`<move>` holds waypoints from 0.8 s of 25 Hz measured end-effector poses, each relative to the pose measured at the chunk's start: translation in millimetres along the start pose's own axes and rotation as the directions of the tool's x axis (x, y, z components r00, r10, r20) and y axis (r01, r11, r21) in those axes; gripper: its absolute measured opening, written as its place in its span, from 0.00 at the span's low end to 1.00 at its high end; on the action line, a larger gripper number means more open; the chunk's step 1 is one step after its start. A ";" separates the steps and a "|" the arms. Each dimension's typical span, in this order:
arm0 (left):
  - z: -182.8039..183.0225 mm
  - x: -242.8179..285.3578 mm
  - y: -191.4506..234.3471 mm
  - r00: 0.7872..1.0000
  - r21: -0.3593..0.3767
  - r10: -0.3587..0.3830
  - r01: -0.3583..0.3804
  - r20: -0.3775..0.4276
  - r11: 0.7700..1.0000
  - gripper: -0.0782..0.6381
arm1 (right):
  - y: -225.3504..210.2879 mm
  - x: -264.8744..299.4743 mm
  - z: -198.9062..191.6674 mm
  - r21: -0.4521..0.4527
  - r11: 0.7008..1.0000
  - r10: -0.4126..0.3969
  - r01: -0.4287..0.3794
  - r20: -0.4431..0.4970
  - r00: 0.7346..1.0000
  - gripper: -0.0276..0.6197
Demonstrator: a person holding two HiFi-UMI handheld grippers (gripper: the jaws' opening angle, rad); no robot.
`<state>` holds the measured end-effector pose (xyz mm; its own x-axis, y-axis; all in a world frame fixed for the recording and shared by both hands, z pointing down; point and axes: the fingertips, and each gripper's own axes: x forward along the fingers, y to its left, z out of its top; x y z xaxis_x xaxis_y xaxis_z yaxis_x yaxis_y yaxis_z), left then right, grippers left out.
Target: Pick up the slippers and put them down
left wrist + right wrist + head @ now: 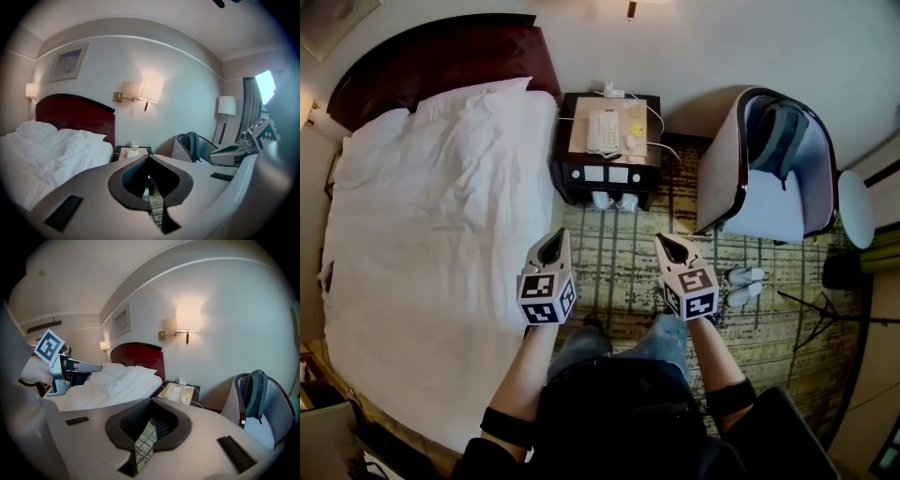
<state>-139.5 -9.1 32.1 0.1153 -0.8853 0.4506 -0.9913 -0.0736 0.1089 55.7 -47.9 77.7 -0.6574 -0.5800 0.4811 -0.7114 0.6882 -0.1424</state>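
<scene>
A white pair of slippers (614,201) sits in the bottom opening of the dark nightstand (607,172). Another white pair of footwear (746,284) lies on the patterned carpet to the right, in front of the armchair. My left gripper (555,240) and right gripper (669,244) hover side by side above the carpet, both pointing toward the nightstand and well short of either pair. Both are shut with nothing between the jaws. In the left gripper view its own jaws (151,180) are closed, and in the right gripper view the same holds (149,420).
A bed with white bedding (431,234) fills the left, close to the left gripper. A phone (604,131) and cables lie on the nightstand. A tub armchair (773,202) with a backpack (778,131) stands on the right, with a round side table (855,208) beyond it.
</scene>
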 end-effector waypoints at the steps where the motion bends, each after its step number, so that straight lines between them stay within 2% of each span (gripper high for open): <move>1: -1.0 -3.2 7.4 1.000 0.009 -0.015 0.015 -0.003 1.000 0.11 | 7.7 1.5 -0.4 0.007 1.000 -0.016 0.016 0.001 1.000 0.04; 6: -5.2 -10.1 39.7 0.998 0.026 -0.059 0.059 -0.003 0.998 0.11 | 35.4 7.3 0.5 0.016 0.996 -0.086 0.086 -0.006 0.996 0.04; 10: -11.6 -2.1 47.1 0.996 0.034 -0.085 0.085 -0.011 0.996 0.11 | 40.4 11.9 -5.0 0.027 0.992 -0.121 0.122 -0.026 0.992 0.04; 17: -20.9 10.3 47.2 0.996 0.016 -0.086 0.087 -0.038 0.996 0.11 | 40.8 26.3 -8.4 0.032 0.994 -0.104 0.106 -0.052 0.993 0.04; 20: -18.3 12.6 44.2 0.996 0.031 -0.080 0.081 -0.039 0.996 0.11 | 34.2 29.2 -12.2 0.042 0.994 -0.099 0.102 -0.059 0.993 0.04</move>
<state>-180.6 -15.1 58.8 0.1964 -0.8579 0.4747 -0.9802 -0.1592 0.1177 15.2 -35.9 97.4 -0.5677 -0.6185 0.5432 -0.7844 0.6066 -0.1292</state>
